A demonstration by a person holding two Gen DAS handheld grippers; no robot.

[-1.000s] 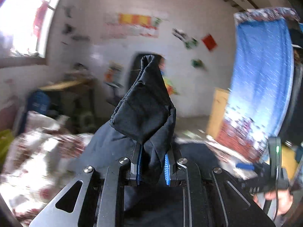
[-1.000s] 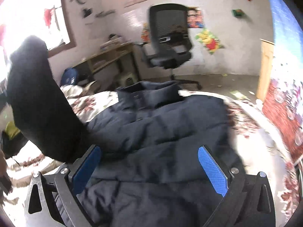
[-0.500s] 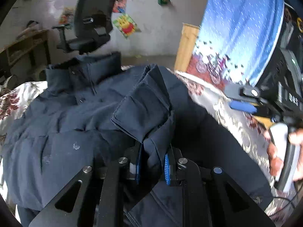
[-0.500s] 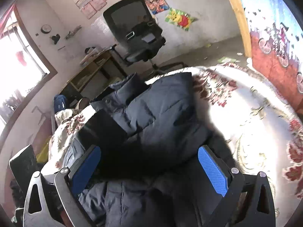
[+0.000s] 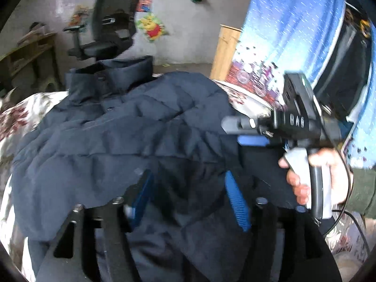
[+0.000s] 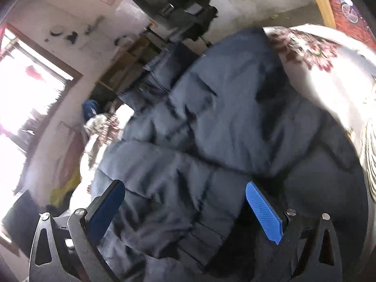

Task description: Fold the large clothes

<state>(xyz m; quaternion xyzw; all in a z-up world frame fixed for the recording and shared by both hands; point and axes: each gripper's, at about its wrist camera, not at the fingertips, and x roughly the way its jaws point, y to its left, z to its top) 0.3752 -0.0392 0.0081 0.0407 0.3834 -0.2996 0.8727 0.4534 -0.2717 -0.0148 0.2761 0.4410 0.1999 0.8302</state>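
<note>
A dark navy puffer jacket (image 5: 117,136) lies front up on the bed, collar toward the far end. One sleeve (image 5: 105,155) is laid across its front. My left gripper (image 5: 188,181) sits low over the jacket's lower part. Its jaws are opening, with loose fabric between the blue pads and neither pad pressing on it. In the right wrist view the jacket (image 6: 235,98) fills the middle, and my right gripper (image 6: 184,188) stands wide open just above the folded sleeve (image 6: 164,176). A hand holds that right gripper (image 5: 239,132) at the jacket's right edge.
A floral bed cover (image 5: 18,117) shows around the jacket. A black office chair (image 5: 112,23) and a wooden desk (image 5: 28,47) stand beyond the bed. A blue curtain (image 5: 293,35) hangs at the right, with a bright window (image 6: 23,94) on the left wall.
The left gripper came down with the sleeve, laid it on the jacket's front and let go, its jaws spreading. The right gripper also sank toward the jacket and stayed open.
</note>
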